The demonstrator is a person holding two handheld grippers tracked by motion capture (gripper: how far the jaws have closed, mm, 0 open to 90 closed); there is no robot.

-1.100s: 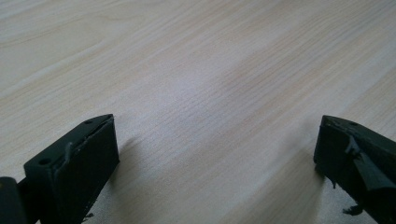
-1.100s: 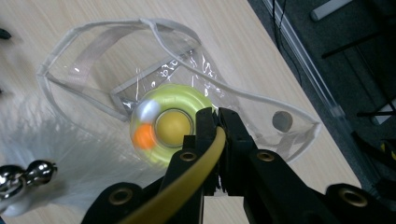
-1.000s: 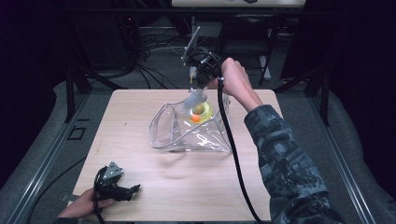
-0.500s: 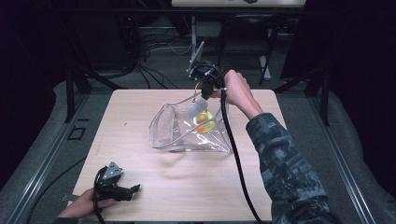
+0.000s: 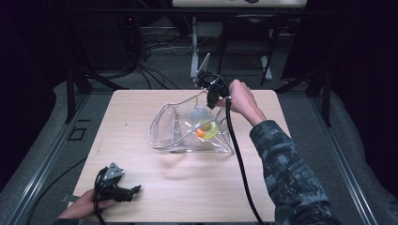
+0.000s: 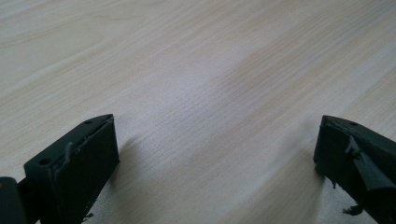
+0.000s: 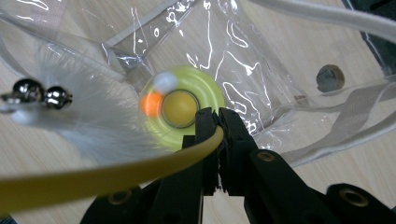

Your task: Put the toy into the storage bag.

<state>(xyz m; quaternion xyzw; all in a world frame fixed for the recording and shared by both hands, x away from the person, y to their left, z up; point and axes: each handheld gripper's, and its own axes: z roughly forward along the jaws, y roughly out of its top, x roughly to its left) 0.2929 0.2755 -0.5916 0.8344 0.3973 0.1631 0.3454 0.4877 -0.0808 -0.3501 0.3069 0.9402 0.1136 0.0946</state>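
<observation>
Where your right gripper [image 7: 217,122] closes, its two black jaws pinch a thin, yellow, flexible rod [image 7: 93,175] that curves away to the left of the right gripper view as a smooth, rubbery strip. Past the jaw tips lies a round, yellow-green disc toy [image 7: 180,108] with a darker yellow hub, an orange ball [image 7: 150,103] and a pale ball on its rim, both blurred. A tuft of soft white feathers [image 7: 79,116] spreads to the left of it, and two small shiny metal bells [image 7: 42,93] hang at the feathers' far left end.

The disc sits inside a clear plastic bag [image 5: 187,129], glossy and creased, with pale fabric straps [image 7: 345,116] and a round dark snap [image 7: 329,78] on its edge. In the high view the bag lies on its side at the middle of the table, its wide mouth opening to the left, and the disc rests toward its right end, just below your right hand [image 5: 239,98]. That hand holds the gripper over the far edge of the bag, with its black cable [image 5: 239,159] trailing toward you across the table.

Your left gripper [image 6: 217,154] rests with its jaws spread wide and nothing between them, matte black blocks with rough, frayed edges. It lies on the light, fine-grained wooden table [image 5: 291,154] at the near left corner, well apart from the bag, with your left hand [image 5: 84,206] around it.
</observation>
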